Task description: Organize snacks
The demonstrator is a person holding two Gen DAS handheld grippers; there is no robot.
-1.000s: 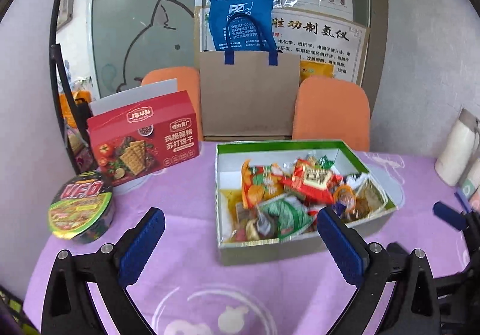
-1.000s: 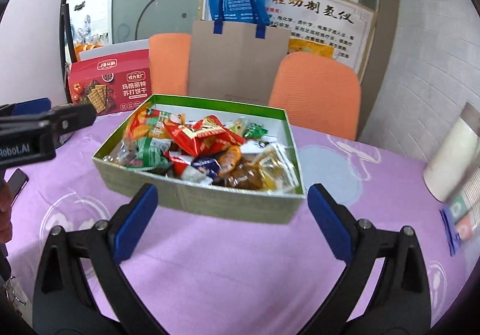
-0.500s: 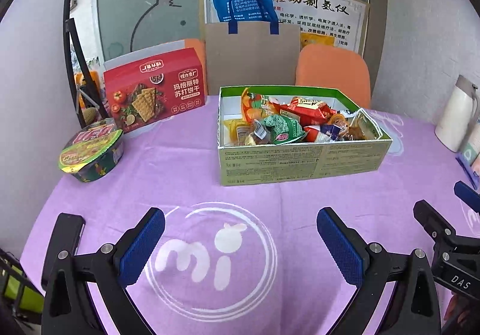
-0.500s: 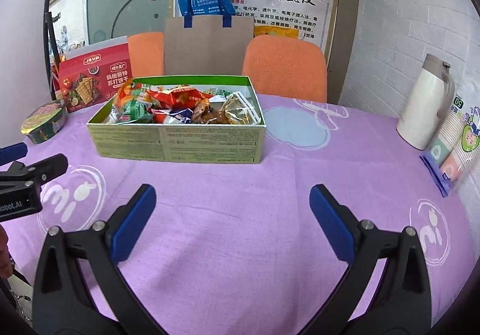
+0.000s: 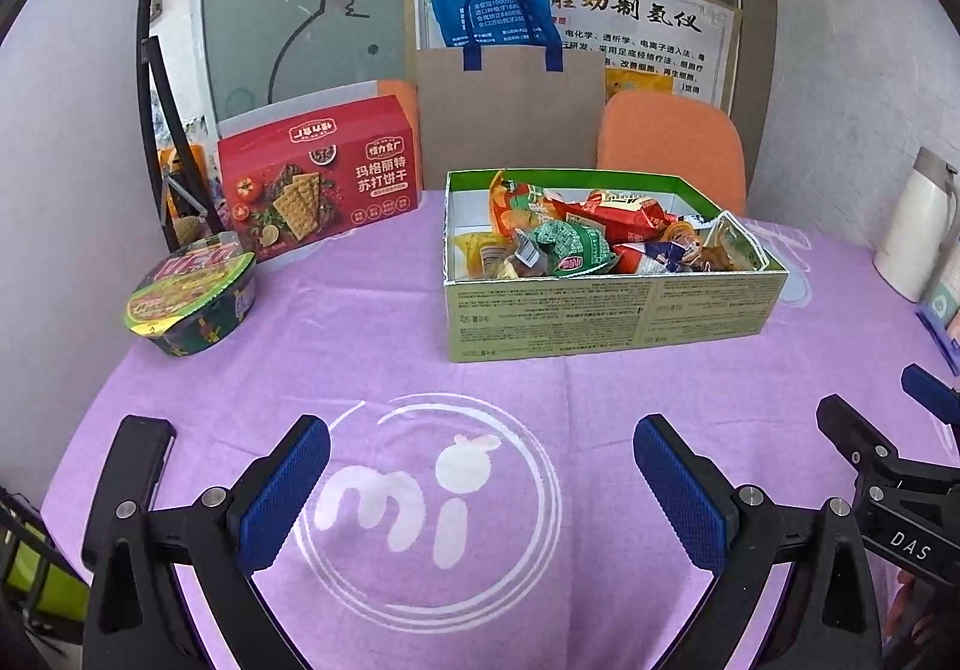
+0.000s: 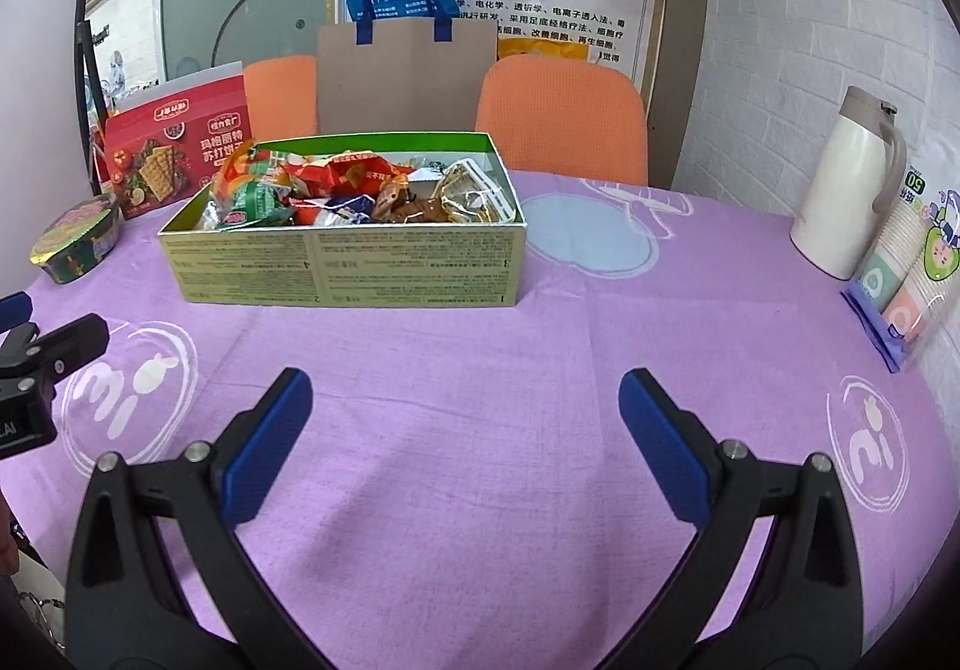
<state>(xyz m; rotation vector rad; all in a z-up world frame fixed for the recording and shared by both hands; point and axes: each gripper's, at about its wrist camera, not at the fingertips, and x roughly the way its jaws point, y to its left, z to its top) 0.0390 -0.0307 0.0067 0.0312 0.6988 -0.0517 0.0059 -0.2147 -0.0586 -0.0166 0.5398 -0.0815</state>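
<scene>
Purple tablecloth (image 5: 372,346) carries an open green cardboard box (image 5: 606,310) heaped with wrapped snacks (image 5: 576,244); left gripper (image 5: 480,481) and right gripper (image 6: 465,430) hover near it, jaws spread wide, empty.

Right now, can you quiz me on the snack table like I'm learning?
1. True or false: the green box is filled with snack packets.
2. What is left of the red cracker box: A) noodle bowl, B) white jug, C) banana?
3. Fill in: both the left gripper and the right gripper are ____.

Key: 1 true; 2 A; 3 open.
</scene>
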